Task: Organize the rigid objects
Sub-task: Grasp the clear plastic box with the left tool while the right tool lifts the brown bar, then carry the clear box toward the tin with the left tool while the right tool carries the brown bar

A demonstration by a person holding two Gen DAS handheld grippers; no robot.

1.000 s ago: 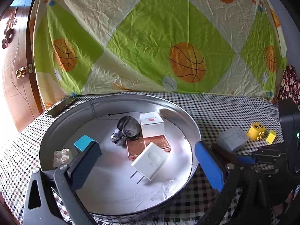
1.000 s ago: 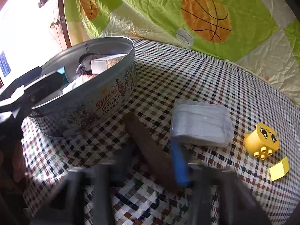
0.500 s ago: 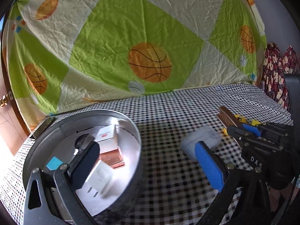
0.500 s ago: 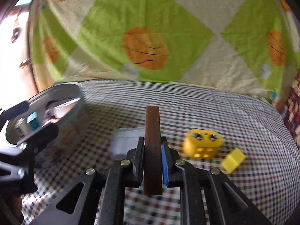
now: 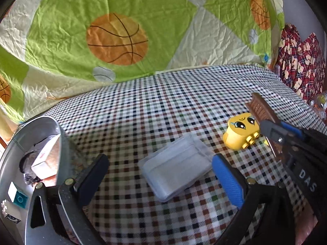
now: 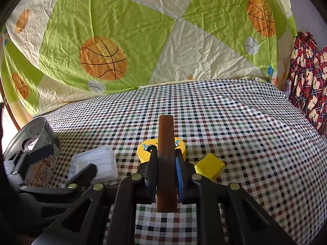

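The right gripper [image 6: 166, 175] is pinching a flat brown bar [image 6: 166, 143], its two pads pressed on the broad faces so the bar stands on edge and juts forward past the fingertips, a grip that probably suits carrying it over a rim without it swivelling. The left gripper [image 5: 161, 175] has its jaws spread wide and holds nothing; they straddle a clear plastic case [image 5: 176, 170] lying flat on the checked tablecloth [image 5: 143, 106], which reads as lining up for a grasp across the case's width (whether the pads touch it cannot be told). Just beyond the bar, a yellow toy block with a face [image 5: 242, 131] lies on its side, and a small yellow cube [image 6: 209, 165] sits beside it. At the far left stands the round cookie tin [image 6: 44, 143], already holding several items, evidently the place where these pieces are collected.
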